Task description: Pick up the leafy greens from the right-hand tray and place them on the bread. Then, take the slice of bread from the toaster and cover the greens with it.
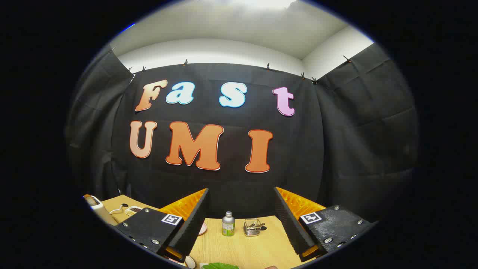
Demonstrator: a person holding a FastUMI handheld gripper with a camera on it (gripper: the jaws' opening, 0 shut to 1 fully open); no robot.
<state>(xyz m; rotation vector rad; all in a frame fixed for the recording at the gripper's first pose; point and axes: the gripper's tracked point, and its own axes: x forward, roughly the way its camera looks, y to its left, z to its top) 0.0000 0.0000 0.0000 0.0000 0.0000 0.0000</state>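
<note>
Greens [220, 266] are seen low between the fingers of the claw [241, 220], which is held wide and empty above the worktop [239, 246], so the pickup step is judged pending and a descent is needed.

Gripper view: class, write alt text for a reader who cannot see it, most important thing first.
The gripper is held open above a wooden table, its fingers spread with nothing between them. Beyond them stand a small bottle and a wire basket; leafy greens peek in just below, and a toaster sits far left.
</note>
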